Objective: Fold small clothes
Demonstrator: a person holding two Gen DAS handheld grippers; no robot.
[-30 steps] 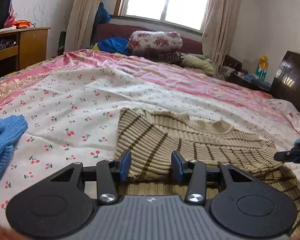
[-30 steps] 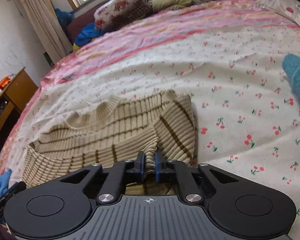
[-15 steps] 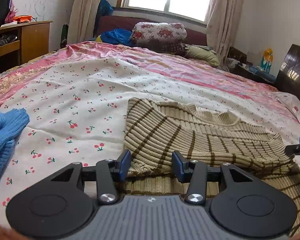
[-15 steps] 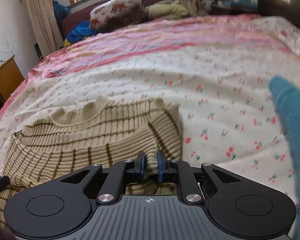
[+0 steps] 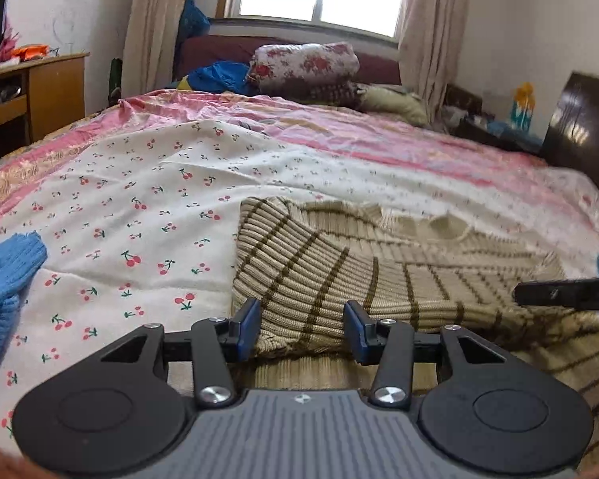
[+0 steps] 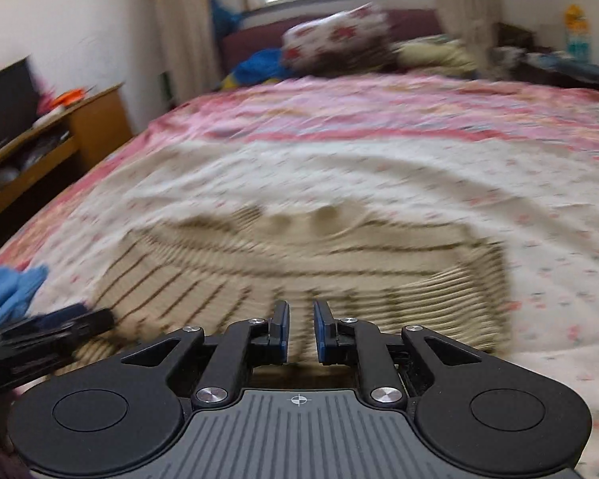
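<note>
Left gripper [image 5: 301, 329] half-open astride sweater [image 5: 339, 275] fold; right gripper [image 6: 300, 329] parted, empty.

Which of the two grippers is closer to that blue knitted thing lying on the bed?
Left. The left gripper sits at the striped sweater's edge on the blue knit's side. The right gripper is over the sweater's other end, farther off.

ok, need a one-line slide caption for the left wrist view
Left gripper with fingers spread around a bunched fold of the striped beige sweater on the cherry-print sheet.
</note>
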